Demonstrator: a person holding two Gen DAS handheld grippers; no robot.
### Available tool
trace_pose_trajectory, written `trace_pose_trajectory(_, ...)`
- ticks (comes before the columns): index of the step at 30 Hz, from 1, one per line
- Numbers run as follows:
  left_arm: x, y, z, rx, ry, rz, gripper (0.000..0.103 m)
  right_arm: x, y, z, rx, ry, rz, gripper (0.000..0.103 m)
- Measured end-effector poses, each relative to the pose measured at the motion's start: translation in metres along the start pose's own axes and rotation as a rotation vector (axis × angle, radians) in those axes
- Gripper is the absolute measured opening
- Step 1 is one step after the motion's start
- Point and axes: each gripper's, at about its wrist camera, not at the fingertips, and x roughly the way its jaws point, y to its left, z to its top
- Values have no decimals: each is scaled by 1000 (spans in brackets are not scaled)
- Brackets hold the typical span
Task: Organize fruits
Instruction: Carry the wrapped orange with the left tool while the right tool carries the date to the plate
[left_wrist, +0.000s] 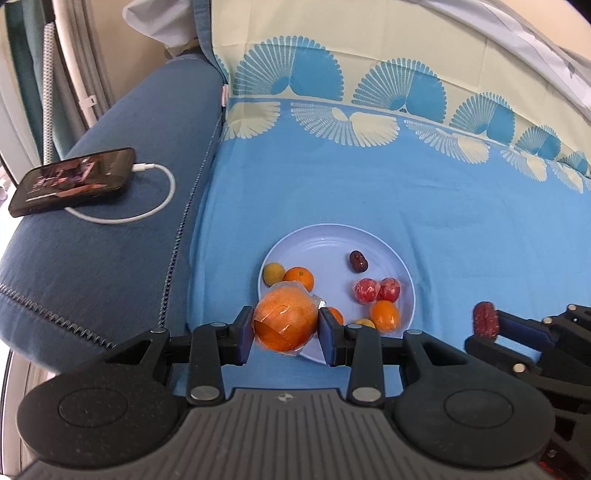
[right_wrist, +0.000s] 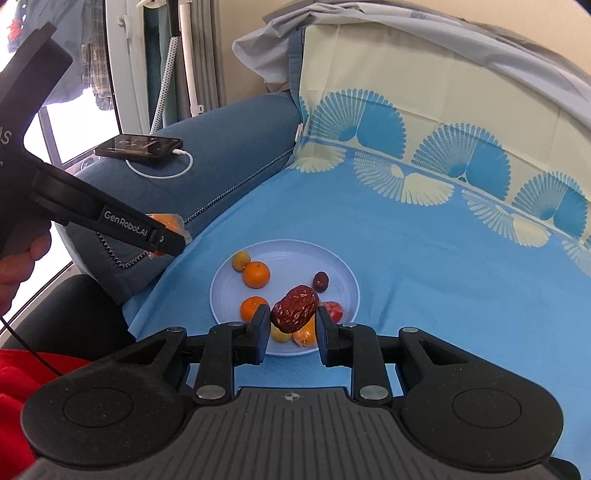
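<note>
Between the fingers of the left gripper (left_wrist: 285, 326) sat a large orange in clear wrap (left_wrist: 285, 319), clamped at its sides and held over the near-left rim of the pale blue plate (left_wrist: 384, 251), which lay on the blue patterned bed cover (left_wrist: 406, 192). The right gripper (right_wrist: 291, 323) was closed on a wrinkled red date (right_wrist: 294, 308), held above the plate's near part. Both fruits looked to be mid-carry — the step in hand seemed to be delivery to the plate, already holding small oranges (left_wrist: 299, 278), a second date (left_wrist: 358, 261) and wrapped red fruits (left_wrist: 377, 290). The next move would call for lowering each into a bare patch beyond the fingertips and parting the fingers gently, since round fruit could roll. Hidden behind the big orange and the date were parts of the near fruits — their number was hard to tell.
</note>
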Motion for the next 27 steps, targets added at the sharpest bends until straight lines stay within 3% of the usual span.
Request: trace_pose_trajectory(27, 138, -19, 59, 92, 134, -19, 40, 147, -37, 28, 51, 138, 34, 27)
